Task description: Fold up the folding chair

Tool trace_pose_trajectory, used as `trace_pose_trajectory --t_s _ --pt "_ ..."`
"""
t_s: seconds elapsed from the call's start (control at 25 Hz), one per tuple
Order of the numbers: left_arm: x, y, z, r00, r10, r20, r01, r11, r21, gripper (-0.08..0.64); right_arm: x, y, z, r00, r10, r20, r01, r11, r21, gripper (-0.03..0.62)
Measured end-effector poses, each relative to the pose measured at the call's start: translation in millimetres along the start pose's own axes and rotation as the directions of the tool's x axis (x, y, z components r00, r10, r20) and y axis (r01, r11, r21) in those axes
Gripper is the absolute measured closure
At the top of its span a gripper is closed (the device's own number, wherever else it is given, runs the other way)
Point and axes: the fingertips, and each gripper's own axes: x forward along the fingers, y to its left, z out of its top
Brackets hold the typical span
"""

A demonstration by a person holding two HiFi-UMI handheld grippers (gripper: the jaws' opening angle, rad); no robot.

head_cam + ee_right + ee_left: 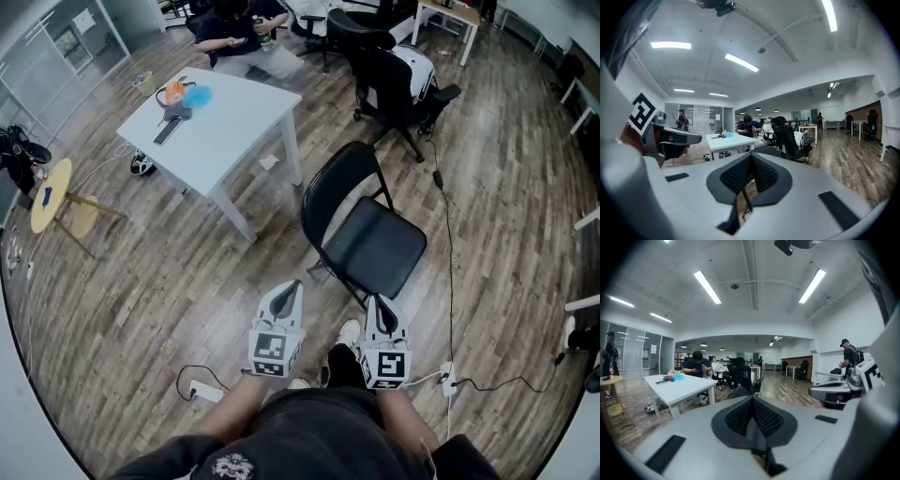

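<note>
At far left stands a yellow side table [49, 195]. Right of it, a white worktop [234, 127] carries a few small things. The left tongs [292, 288] are pressed together on nothing, near the person and just short of the folding chair [375, 246]. That chair stands unfolded on the wooden floor [141, 281], mid-scene, with its backrest on the far-left side and its seat running toward near right. The right tongs [380, 302], likewise closed and empty, hover by the seat's near edge. A black office chair [398, 80] sits farther off.
</note>
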Motion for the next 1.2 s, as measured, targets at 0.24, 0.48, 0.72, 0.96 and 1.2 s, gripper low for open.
trace_pose_trajectory --t_s 0.24,0.48,0.72,0.96,1.2 --pt "93.8 -13.8 6.3 0.999 -0.014 -0.046 0.014 1.0 0.004 0.555 52.2 -76.7 -14.1 0.999 -0.008 -0.054 0.009 1.0 0.021 0.578" --pt "161.3 -29.8 8.0 0.994 -0.044 -0.097 0.048 0.998 0.042 0.554 87.2 -136.1 -31.3 0.995 -0.026 -0.098 0.032 0.998 0.06 0.578" --pt "205.6 -35.0 9.0 0.991 -0.042 -0.128 0.049 0.997 0.053 0.554 102.9 -174.7 -53.0 0.99 -0.032 -0.135 0.044 0.995 0.087 0.578" --pt "238.2 -28.3 -2.5 0.982 -0.043 -0.186 0.058 0.996 0.073 0.554 113.8 -204.3 -79.2 0.981 -0.073 -0.182 0.096 0.988 0.123 0.578" --pt "269.4 -17.8 -19.7 0.967 -0.04 -0.253 0.064 0.994 0.087 0.554 117.3 -226.2 -126.4 0.957 -0.115 -0.268 0.163 0.973 0.166 0.578"
